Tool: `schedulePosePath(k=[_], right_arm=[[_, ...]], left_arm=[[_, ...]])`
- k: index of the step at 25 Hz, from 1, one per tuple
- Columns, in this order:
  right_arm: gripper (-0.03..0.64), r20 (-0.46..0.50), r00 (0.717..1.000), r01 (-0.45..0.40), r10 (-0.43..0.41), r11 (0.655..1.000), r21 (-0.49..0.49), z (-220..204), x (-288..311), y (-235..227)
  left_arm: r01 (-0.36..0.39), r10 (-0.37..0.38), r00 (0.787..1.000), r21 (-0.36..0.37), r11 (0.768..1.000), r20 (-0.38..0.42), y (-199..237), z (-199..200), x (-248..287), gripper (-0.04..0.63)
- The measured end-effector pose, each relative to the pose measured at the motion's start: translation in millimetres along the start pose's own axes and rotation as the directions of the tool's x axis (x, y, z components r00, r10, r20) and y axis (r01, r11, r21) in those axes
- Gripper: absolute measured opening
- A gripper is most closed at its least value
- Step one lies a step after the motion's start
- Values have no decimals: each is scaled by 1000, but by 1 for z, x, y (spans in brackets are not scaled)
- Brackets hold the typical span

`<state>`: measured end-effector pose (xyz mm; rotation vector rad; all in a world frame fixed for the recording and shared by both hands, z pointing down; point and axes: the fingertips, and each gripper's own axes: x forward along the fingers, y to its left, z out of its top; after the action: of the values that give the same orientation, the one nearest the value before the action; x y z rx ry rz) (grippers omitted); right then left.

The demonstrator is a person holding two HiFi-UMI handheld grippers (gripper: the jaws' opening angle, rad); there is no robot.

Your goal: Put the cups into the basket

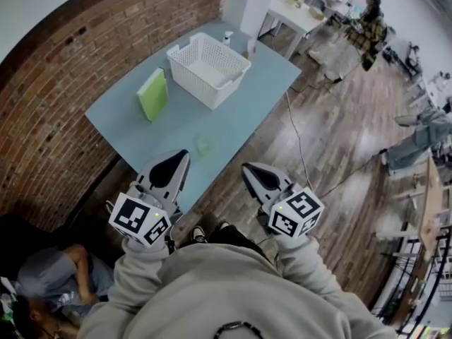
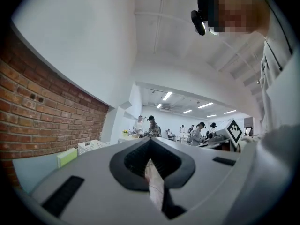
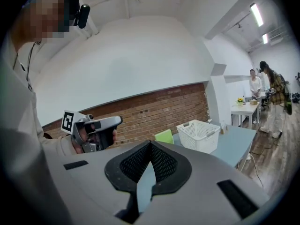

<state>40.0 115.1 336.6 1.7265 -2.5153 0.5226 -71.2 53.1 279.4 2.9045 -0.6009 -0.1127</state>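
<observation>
On the blue table (image 1: 244,108), a white basket (image 1: 208,69) stands at the far side. A green block (image 1: 153,94) stands left of it. One clear cup (image 1: 203,145) sits at the near edge. My left gripper (image 1: 182,155) and right gripper (image 1: 248,168) hang near me, fingers pressed together, holding nothing.

table (image 1: 240,115) holds all | basket (image 1: 209,68) far end | folder (image 1: 153,94) at basket's 8 o'clock | cup (image 1: 203,145) at basket's 6 o'clock | bottle (image 1: 227,38) at 1 o'clock

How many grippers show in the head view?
2. The left gripper hangs over the table's near edge; the right gripper is beside it, over the wooden floor. None hidden.
</observation>
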Motion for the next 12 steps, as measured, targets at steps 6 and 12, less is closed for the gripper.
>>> schedulePosePath(k=[6,12], right_arm=[[11,-20,1000,-7,7,1000,-20,6,19,-18],[11,-20,999,-33,32,998,-44,26,46,-61]], left_arm=[[-2,2,1000,-35,999,0,26,-7,22,-3],[-44,45,998,-18,999,50,58,17,56,-3]])
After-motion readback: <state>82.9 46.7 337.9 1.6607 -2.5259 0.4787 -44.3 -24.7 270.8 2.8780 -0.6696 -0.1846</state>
